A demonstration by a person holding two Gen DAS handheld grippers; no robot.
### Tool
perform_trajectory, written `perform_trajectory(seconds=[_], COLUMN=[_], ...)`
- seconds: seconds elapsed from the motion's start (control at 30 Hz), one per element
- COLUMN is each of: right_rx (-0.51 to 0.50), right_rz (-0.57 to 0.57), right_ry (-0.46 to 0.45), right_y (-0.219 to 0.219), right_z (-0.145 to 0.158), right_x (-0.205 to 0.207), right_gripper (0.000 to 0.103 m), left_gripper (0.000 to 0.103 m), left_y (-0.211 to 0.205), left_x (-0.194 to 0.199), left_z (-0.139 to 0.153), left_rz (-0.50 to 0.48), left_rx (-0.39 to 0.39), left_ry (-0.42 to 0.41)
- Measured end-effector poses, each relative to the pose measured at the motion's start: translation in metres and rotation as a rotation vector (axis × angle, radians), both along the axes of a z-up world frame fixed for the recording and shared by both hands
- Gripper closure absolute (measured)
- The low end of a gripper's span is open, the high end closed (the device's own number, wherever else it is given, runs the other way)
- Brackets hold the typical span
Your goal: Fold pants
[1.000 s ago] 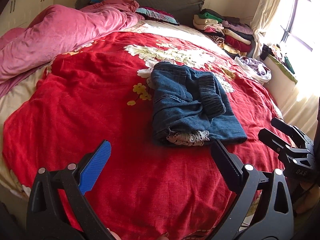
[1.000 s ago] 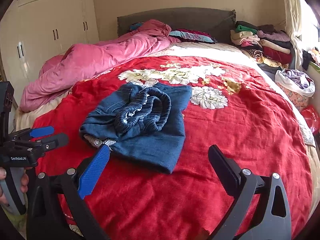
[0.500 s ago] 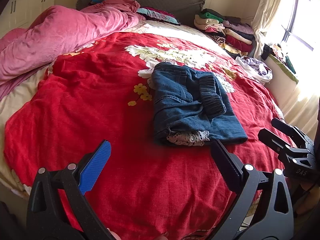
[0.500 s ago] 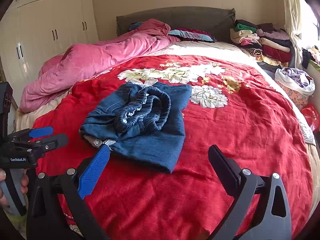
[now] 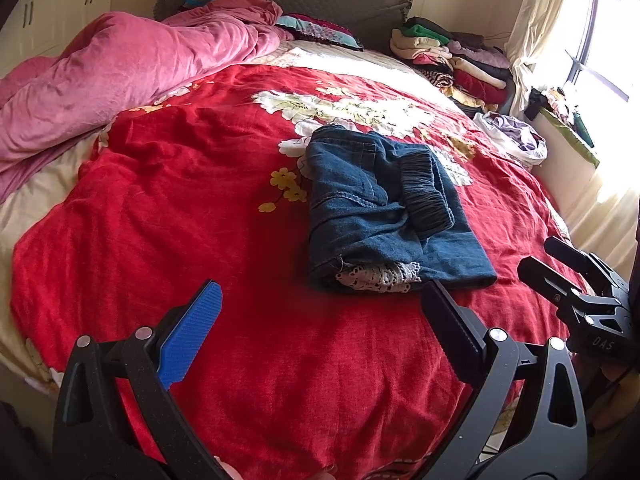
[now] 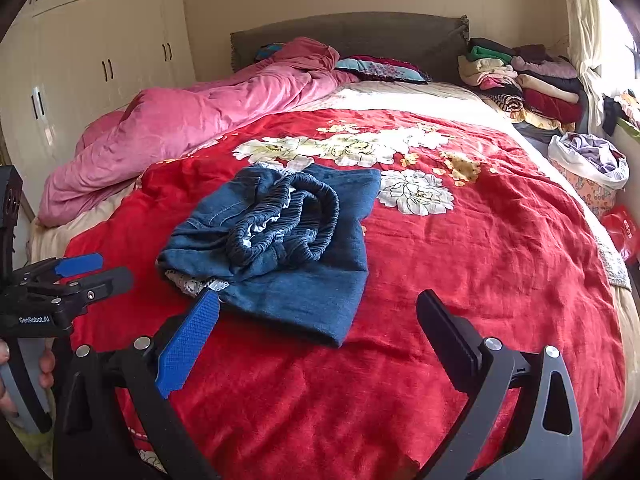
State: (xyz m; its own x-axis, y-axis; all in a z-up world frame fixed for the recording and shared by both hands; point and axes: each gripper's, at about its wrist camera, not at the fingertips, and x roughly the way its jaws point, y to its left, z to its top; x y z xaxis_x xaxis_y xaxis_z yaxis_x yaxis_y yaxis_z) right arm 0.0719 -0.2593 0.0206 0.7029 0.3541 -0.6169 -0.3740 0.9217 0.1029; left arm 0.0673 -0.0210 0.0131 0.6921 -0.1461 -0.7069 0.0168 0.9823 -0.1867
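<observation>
Denim pants are seen folded into a chunky bundle on the red floral blanket, elastic waistband on top, lace poking out underneath. Both the left claw and right claw are held wide apart, gripping nothing, just short of the bundle.

Both views low at bed's foot — headboard-facing, pants shared.
</observation>
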Motion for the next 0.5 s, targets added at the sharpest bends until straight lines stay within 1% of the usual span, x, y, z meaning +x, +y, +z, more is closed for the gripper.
perform_trajectory(seconds=[0.43,0.5], right_rx=[-0.002,-0.003], right_rz=[-0.015,-0.017], right_ry=[0.006,0.007], right_y=[-0.003,-0.0029], right_z=[-0.0023,-0.0019], right_x=[0.0006,0.0018], right_gripper=[0.005,0.005], left_gripper=[0.01,0.01], left_y=[0.0037,0.0055], left_x=[-0.0009,-0.0017], left_z=[0.0021,0.003], left_rz=[0.003,-0.005], left_rx=[0.011,0.001], left_ry=[-0.001,-0.001])
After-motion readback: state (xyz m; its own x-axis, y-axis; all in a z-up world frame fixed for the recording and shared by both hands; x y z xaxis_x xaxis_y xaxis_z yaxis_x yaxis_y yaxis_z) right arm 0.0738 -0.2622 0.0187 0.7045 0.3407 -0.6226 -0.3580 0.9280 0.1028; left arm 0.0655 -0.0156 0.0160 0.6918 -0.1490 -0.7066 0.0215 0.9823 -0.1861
